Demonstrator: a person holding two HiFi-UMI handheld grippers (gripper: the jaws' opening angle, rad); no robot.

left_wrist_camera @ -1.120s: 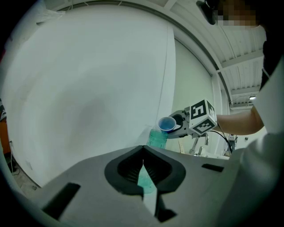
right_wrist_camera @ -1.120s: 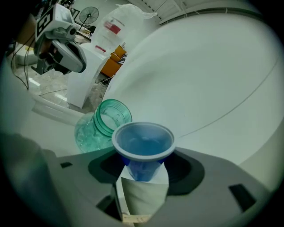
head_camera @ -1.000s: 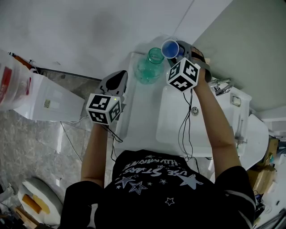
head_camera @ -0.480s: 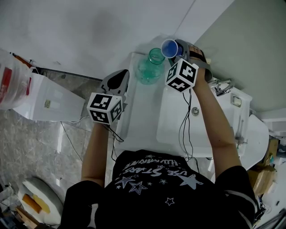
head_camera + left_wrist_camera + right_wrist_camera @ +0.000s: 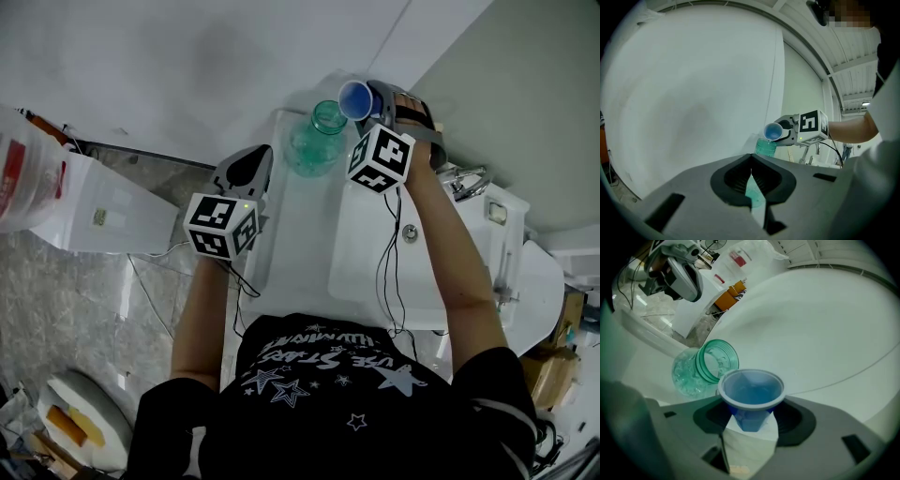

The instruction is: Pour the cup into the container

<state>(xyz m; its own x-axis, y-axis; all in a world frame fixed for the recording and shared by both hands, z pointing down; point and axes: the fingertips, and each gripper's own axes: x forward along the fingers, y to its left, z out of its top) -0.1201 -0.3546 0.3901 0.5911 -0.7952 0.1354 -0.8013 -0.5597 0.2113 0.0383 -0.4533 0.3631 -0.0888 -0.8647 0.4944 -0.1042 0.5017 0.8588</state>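
Observation:
A small blue cup (image 5: 355,99) is clamped in my right gripper (image 5: 370,101), which is shut on it. The cup is tilted, its white-rimmed mouth leaning left over the rim of the green glass jar (image 5: 314,141). In the right gripper view the blue cup (image 5: 751,394) sits between the jaws of the right gripper (image 5: 750,423), and the jar (image 5: 703,366) lies just beyond it, mouth open, with clear bits inside. My left gripper (image 5: 255,159) hovers left of the jar, shut and empty. The left gripper view shows the cup (image 5: 773,131) above the jar (image 5: 765,147).
The jar stands on a narrow white counter (image 5: 291,234) against a white wall. A white sink basin (image 5: 375,244) with a faucet (image 5: 464,178) lies to the right. A white cabinet (image 5: 94,211) stands on the floor at left. Cables hang from both grippers.
My right gripper has rolled a little, tipping the cup further toward the jar's mouth. The left gripper has stayed where it was.

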